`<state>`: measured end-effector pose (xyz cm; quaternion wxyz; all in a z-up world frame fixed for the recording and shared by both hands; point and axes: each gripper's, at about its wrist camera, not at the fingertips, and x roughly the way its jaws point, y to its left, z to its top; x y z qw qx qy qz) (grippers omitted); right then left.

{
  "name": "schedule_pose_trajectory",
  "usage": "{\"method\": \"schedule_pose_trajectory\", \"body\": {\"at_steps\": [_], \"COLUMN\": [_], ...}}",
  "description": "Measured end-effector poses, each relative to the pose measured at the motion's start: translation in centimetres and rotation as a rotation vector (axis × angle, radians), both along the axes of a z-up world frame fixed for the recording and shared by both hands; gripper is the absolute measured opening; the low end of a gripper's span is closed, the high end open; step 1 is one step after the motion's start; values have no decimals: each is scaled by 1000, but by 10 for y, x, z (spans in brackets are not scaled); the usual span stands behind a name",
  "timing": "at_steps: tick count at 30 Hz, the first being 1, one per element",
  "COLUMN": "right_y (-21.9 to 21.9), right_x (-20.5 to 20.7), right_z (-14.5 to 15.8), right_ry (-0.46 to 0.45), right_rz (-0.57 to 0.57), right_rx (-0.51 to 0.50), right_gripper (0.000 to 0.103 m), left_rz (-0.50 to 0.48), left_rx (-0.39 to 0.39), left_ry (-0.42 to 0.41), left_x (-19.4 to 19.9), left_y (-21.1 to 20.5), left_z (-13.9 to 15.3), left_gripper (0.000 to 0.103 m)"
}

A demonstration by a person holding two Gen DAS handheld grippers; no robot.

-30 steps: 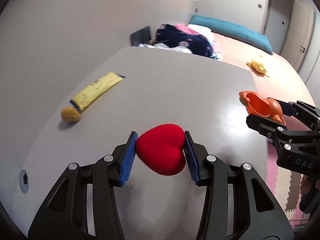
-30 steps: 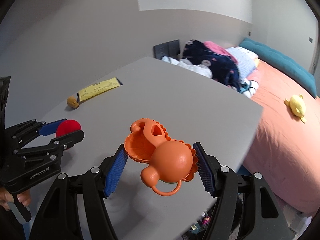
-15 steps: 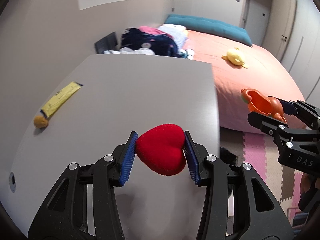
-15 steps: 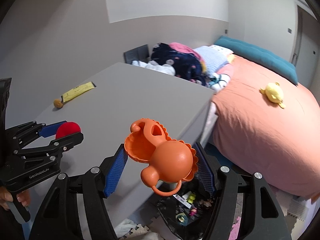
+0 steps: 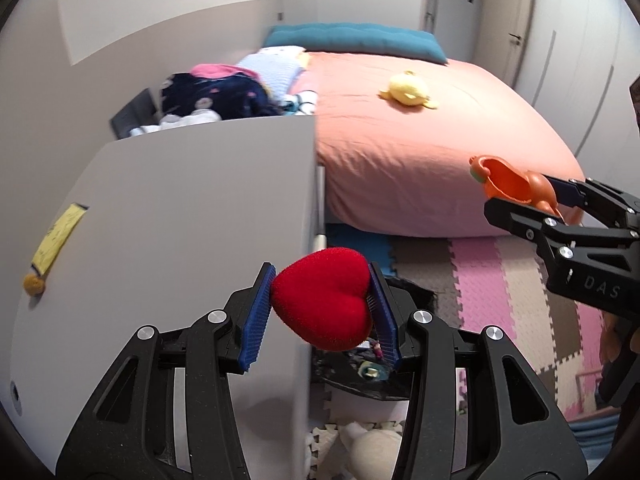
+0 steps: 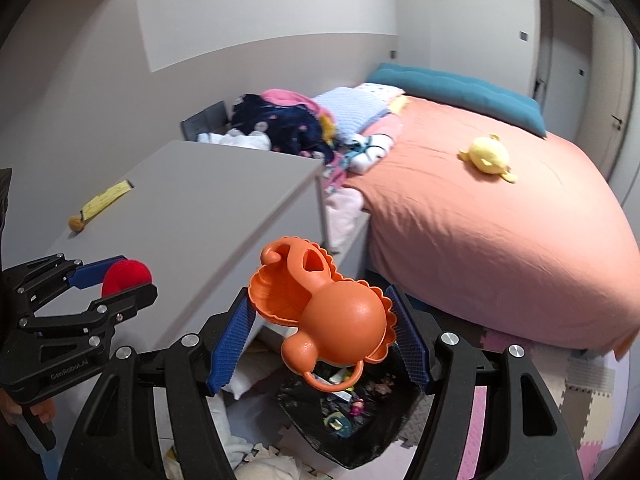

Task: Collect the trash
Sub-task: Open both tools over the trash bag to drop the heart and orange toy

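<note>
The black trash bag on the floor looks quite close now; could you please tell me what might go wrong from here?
1. The red heart sits above the table edge, not the black trash bag; released now, it may miss.
2. The orange toy is gripped only at its sides and could slip early.
3. The bag's mouth looks crumpled and narrow, so either item might land on the foam mats.

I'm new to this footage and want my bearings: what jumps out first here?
The red plush heart clamped in the left gripper at the grey table's edge, and the orange toy gripped by the right gripper above a black trash bag on the floor. Behind lies a salmon-covered bed.
</note>
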<state>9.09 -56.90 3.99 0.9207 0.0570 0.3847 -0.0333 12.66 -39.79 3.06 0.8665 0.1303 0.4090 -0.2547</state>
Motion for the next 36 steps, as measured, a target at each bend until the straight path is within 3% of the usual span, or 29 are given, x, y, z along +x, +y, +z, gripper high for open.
{"method": "schedule_pose_trajectory", "body": {"at_steps": [8, 15, 16, 17, 18, 20, 24, 36], "right_y": [-45, -67, -72, -76, -79, -85, -91, -64], "right_x": [-19, -17, -17, -16, -17, -16, -17, 1], "right_z": [-6, -11, -10, -9, -8, -5, -6, -13], "right_ry": [10, 18, 11, 6, -4, -9, -8, 15], "right_rz": [-113, -171, -196, -216, -242, -285, -312, -254], "right_rx": [12, 16, 24, 31, 26, -10, -25, -19], "right_gripper": [68, 69, 76, 97, 101, 101, 101, 101], "left_rz": [-110, -144, -150, -142, -122, -102, -72, -21], "left_rx": [40, 61, 73, 96, 106, 103, 85, 79], "left_ry": [17, 34, 39, 36, 14, -27, -15, -3], "left_x": [-15, -10, -10, -9, -7, -8, -1, 11], "left_y": [-44, -61, -63, -66, -66, -62, -55, -26], "left_z": [-11, -16, -18, -19, -19, -16, -14, -18], "left_gripper": [46, 48, 56, 86, 97, 97, 97, 97]}}
